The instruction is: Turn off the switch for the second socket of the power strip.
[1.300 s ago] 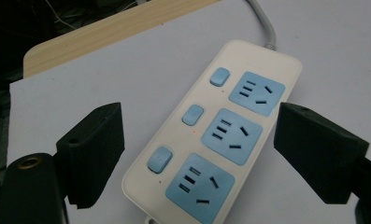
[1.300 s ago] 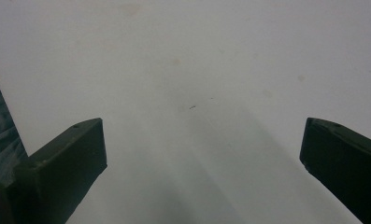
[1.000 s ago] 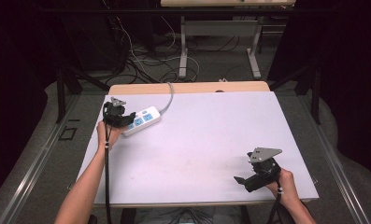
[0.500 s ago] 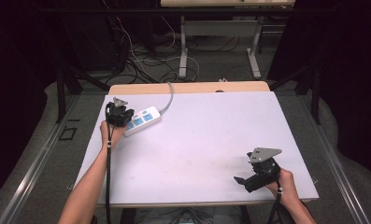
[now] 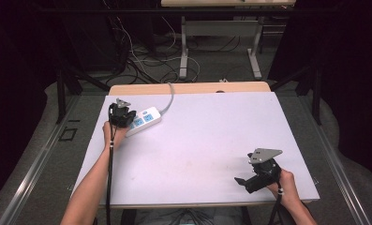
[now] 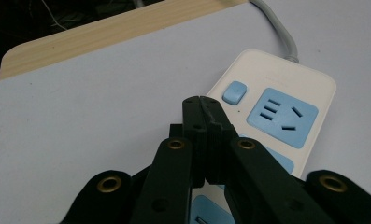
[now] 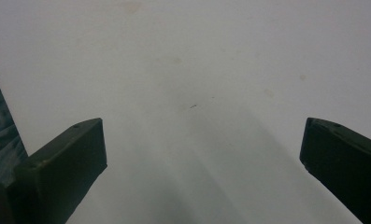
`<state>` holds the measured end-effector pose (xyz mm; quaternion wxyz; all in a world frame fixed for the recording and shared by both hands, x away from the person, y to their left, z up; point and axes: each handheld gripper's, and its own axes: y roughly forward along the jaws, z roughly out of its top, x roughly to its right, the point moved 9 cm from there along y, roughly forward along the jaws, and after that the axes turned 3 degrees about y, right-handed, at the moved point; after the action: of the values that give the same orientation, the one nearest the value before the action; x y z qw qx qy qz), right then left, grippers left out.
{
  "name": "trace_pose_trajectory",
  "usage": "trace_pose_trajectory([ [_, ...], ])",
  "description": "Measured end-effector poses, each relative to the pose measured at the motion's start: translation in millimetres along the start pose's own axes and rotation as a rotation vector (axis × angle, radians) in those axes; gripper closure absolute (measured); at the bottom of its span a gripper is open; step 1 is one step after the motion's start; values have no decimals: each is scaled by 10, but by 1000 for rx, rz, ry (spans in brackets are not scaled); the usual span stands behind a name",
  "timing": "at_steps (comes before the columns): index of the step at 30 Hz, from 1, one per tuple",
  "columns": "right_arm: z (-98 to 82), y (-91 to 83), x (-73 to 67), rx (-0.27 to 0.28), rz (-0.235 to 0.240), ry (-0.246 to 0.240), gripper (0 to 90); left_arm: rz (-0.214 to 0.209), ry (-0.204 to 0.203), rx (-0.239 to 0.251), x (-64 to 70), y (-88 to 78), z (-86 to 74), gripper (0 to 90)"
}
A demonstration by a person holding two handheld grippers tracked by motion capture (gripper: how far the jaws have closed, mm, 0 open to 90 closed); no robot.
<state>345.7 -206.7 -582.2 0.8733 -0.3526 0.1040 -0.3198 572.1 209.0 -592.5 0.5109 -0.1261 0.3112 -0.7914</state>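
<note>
Power strip (image 5: 144,120), white with pale blue sockets, lies at about ten o'clock on the lilac counter (image 5: 197,140), its grey cord (image 5: 169,93) running off toward twelve. Over the last second the left tongs (image 5: 127,116) have crept a little along the strip toward its cord end, and they now sit directly over it. In the left gripper view their tips (image 6: 203,105) are pressed together, pinching nothing, and point just short of the small blue switch (image 6: 234,92), with a socket face (image 6: 282,116) at three o'clock from it. That closed, nosing posture suggests a poke at the switch is being lined up. The right tongs (image 5: 249,180) have not shifted: they rest near five o'clock on the counter, spread wide over bare surface, well apart from the strip.
</note>
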Motion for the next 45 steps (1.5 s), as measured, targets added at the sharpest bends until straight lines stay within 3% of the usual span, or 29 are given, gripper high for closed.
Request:
trace_pose_trajectory([
  [11,-7,-4,5,-16,6,-15,2,1,15,-17,0,79,-42,899],
  [20,-7,4,0,-13,3,-14,2,-2,8,15,-22,94,-41,900],
  [32,-9,1,-1,-14,6,-15,2,-10,-8,9,-19,87,-62,900],
  [37,-10,1,-1,-14,7,-16,2,-13,-7,28,-17,94,-55,900],
  [41,-9,4,-2,-15,4,-14,2,-4,21,15,-1,90,-58,900],
  [45,-11,5,-4,-16,2,-16,2,-7,22,18,-5,91,-60,900],
])
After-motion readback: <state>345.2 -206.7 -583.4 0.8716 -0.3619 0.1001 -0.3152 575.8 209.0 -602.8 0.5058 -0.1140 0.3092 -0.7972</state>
